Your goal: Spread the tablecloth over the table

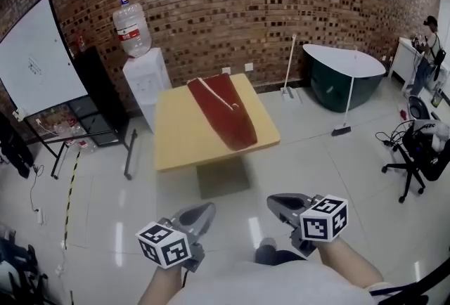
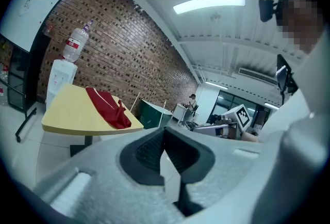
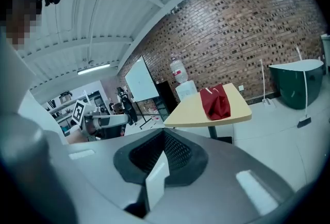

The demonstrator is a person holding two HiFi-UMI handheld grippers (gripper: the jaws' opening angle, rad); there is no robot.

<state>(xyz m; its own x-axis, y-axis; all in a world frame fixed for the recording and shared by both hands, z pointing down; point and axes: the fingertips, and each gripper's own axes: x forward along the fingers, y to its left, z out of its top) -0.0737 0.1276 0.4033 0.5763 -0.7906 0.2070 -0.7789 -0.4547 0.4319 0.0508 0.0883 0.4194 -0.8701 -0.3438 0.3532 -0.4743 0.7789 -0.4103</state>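
A square yellow table (image 1: 183, 135) stands a few steps ahead of me on the white floor. A dark red tablecloth (image 1: 225, 110) lies folded into a long strip on its right half, running from the far edge to the near right corner. Both grippers hang close to my body, well short of the table. My left gripper (image 1: 204, 211) and right gripper (image 1: 275, 202) are shut with nothing in them. The left gripper view has the tablecloth (image 2: 105, 107) on the table (image 2: 67, 112) beyond its jaws. In the right gripper view the tablecloth (image 3: 216, 101) sits ahead and to the right.
A water dispenser (image 1: 144, 79) stands behind the table's left corner, with a whiteboard (image 1: 35, 57) and dark shelf further left. A dark green tub (image 1: 341, 75) and a mop (image 1: 348, 103) stand at the right. An office chair (image 1: 418, 149) is far right, a person (image 1: 427, 50) beyond it.
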